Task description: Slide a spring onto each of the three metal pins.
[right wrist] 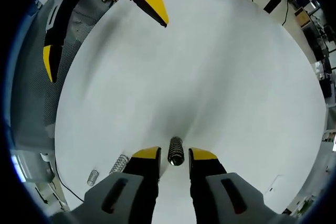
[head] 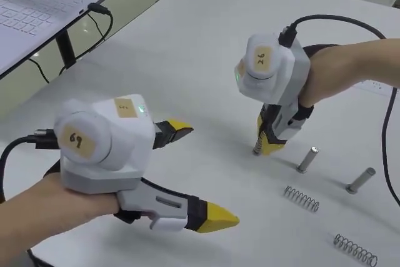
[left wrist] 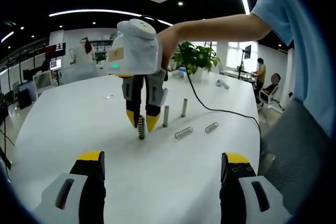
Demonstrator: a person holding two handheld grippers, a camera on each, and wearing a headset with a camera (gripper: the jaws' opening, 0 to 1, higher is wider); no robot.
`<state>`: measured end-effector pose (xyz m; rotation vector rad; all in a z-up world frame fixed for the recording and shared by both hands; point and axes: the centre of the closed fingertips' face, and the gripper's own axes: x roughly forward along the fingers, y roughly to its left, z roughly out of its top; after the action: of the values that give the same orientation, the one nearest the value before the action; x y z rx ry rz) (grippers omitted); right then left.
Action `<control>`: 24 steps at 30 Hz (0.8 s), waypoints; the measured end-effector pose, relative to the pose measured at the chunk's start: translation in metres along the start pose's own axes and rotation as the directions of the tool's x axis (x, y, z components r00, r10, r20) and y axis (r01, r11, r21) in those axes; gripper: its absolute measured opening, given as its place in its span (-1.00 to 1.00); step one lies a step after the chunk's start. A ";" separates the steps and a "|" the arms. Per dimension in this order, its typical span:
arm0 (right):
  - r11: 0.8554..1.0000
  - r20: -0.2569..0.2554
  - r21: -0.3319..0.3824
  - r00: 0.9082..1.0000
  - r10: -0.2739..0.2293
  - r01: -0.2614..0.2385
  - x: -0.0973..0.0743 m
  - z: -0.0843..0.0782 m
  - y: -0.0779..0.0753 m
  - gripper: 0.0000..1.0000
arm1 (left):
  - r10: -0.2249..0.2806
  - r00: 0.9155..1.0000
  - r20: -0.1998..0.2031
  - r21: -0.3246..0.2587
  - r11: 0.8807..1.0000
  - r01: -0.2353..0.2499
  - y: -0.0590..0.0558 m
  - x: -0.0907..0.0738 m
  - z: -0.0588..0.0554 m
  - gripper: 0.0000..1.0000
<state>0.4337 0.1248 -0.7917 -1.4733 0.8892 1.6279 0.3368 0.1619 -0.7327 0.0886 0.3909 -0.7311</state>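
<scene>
At the left, a hand (head: 59, 212) holds the left gripper (head: 199, 173) low and nearly level over the white bench (head: 187, 48), its yellow-tipped jaws spread wide on nothing. Further right, a grey coil spring (left wrist: 141, 127) stands upright on the bench. The right gripper (head: 269, 146) points straight down over it from a hand (head: 326, 73) reaching in from the right. Its jaws are narrowly parted astride the spring's top, and the right gripper view shows a sliver of bench on each side. Beyond stand one bare steel pin (head: 307, 159) and a second pin (head: 360, 180), both upright. Nearer the person, a loose spring (head: 301, 198) and another loose spring (head: 355, 249) lie flat.
</scene>
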 end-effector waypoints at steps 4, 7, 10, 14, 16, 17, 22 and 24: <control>1.000 0.018 0.006 1.000 -0.009 0.009 -0.001 -0.001 0.000 -0.35 | -0.001 1.000 0.001 -0.001 1.000 0.001 -0.001 0.000 0.000 0.79; 1.000 0.045 0.010 0.999 -0.017 0.016 -0.003 0.001 0.001 -0.15 | 0.000 1.000 0.003 -0.001 1.000 0.000 -0.001 0.000 0.001 0.80; 1.000 0.063 0.019 0.998 -0.022 0.021 -0.003 0.002 0.003 -0.03 | 0.000 1.000 0.000 -0.001 1.000 0.000 -0.001 0.000 0.000 0.81; 0.999 0.066 0.020 0.997 -0.033 0.031 0.000 0.001 0.004 0.27 | -0.001 1.000 0.004 -0.001 1.000 0.001 -0.002 0.000 0.001 0.81; 0.999 0.081 0.030 0.996 -0.023 0.021 0.000 0.003 0.007 0.30 | -0.001 1.000 0.003 0.001 1.000 0.001 -0.002 0.000 0.001 0.81; 0.999 0.095 0.037 0.995 -0.026 0.023 0.000 0.004 0.008 0.36 | -0.001 1.000 0.004 0.001 1.000 0.001 -0.002 0.000 0.001 0.81; 0.998 0.143 0.057 0.989 -0.038 0.030 -0.001 0.008 0.012 0.59 | -0.002 1.000 0.008 0.001 1.000 0.002 -0.001 -0.002 0.002 0.82; 0.997 0.162 0.065 0.986 -0.048 0.038 -0.002 0.010 0.013 0.70 | -0.001 1.000 0.011 0.000 1.000 0.001 -0.001 -0.002 0.004 0.82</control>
<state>0.4175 0.1273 -0.7889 -1.2883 0.8030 1.6486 0.3361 0.1616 -0.7286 0.0839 0.3805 -0.7324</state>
